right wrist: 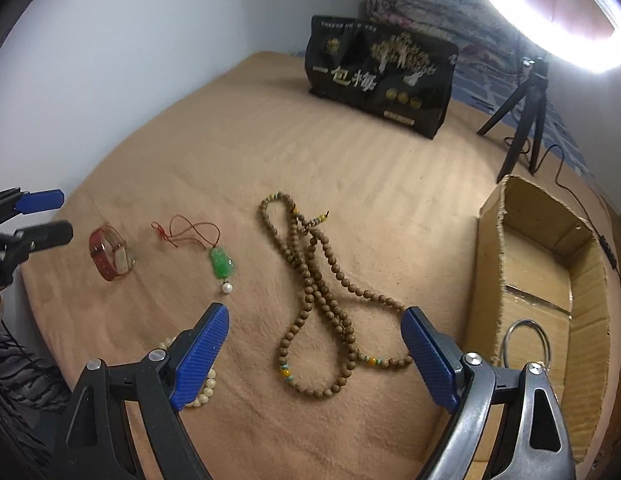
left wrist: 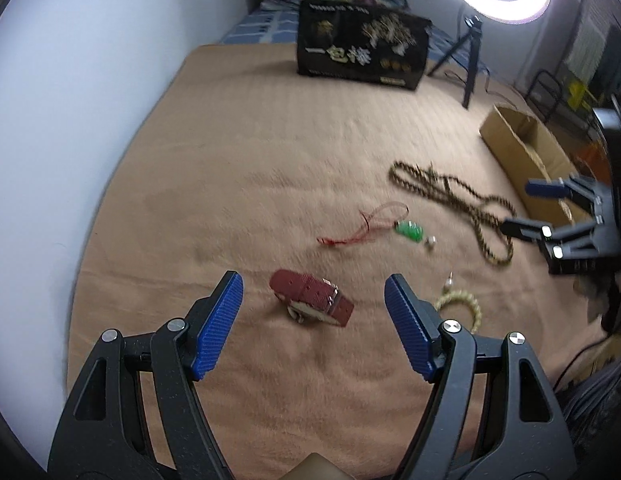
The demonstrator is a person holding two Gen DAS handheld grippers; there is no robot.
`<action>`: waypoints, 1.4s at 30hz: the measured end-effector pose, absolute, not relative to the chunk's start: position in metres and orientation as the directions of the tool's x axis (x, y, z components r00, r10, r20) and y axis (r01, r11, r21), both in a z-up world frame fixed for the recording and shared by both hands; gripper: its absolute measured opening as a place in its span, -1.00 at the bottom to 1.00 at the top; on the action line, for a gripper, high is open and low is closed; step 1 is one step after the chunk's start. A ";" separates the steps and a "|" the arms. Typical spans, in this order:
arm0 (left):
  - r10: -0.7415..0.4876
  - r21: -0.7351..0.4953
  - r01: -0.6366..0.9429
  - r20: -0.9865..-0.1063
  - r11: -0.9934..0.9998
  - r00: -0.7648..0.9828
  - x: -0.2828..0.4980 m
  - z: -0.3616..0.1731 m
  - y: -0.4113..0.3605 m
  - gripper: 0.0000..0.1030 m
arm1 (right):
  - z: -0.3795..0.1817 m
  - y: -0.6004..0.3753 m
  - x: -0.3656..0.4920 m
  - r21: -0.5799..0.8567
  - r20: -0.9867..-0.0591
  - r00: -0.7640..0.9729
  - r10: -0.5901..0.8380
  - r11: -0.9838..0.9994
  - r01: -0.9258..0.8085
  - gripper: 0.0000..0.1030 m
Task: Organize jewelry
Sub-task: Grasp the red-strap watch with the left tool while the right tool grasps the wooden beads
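**Both grippers spread wide above the jewelry on the bed**

In the left wrist view, the left gripper (left wrist: 312,330) is seen with its blue pads far apart and nothing between them. Just ahead of it, a red-strapped watch (left wrist: 310,298) lies on the tan blanket (left wrist: 230,168) of the bed. A green pendant (left wrist: 409,231) on a red cord is found further on, and a long wooden bead necklace (left wrist: 450,200) lies beyond it. A cream bead bracelet (left wrist: 460,304) is partly hidden behind the right finger. The right gripper (left wrist: 522,208) is visible at the right edge, near the cardboard box (left wrist: 522,148).

In the right wrist view, the right gripper (right wrist: 314,354) is also held wide apart and empty, over the lower loop of the wooden bead necklace (right wrist: 318,296). The green pendant (right wrist: 222,266) and the watch (right wrist: 110,256) lie to the left, well apart. The bracelet (right wrist: 204,394) is half covered by the left finger. The open box (right wrist: 590,272) stands at the right, and a thin silver ring-shaped piece (right wrist: 526,340) lies inside it. A black snack bag (right wrist: 380,80) and a ring light (right wrist: 550,20) stand behind.
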State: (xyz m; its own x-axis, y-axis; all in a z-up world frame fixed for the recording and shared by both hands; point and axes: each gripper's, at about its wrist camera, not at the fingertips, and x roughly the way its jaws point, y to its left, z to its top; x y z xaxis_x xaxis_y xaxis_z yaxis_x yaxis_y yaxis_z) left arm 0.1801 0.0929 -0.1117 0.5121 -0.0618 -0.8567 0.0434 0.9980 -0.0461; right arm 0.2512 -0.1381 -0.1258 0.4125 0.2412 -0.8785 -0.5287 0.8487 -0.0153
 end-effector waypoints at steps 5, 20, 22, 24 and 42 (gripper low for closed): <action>-0.062 -0.012 0.111 -0.884 0.994 0.463 0.181 -0.133 0.085 0.47 | -0.139 -0.127 0.261 -0.012 -0.896 0.377 0.235 0.835 -0.549 0.74; 0.009 0.091 0.173 -0.904 0.981 0.428 0.203 -0.171 0.084 0.49 | -0.164 -0.111 0.279 -0.031 -0.917 0.344 0.201 0.825 -0.565 0.74; 0.006 0.089 0.177 -0.907 0.980 0.420 0.205 -0.176 0.086 0.49 | -0.167 -0.110 0.281 -0.020 -0.920 0.333 0.204 0.828 -0.561 0.74; 0.000 0.084 0.184 -0.909 0.979 0.417 0.206 -0.179 0.087 0.49 | -0.171 -0.110 0.285 -0.001 -0.926 0.315 0.209 0.831 -0.556 0.76; -0.010 0.083 0.200 -0.905 0.976 0.426 0.211 -0.184 0.082 0.29 | -0.180 -0.117 0.309 0.030 -0.933 0.290 0.214 0.849 -0.528 -0.78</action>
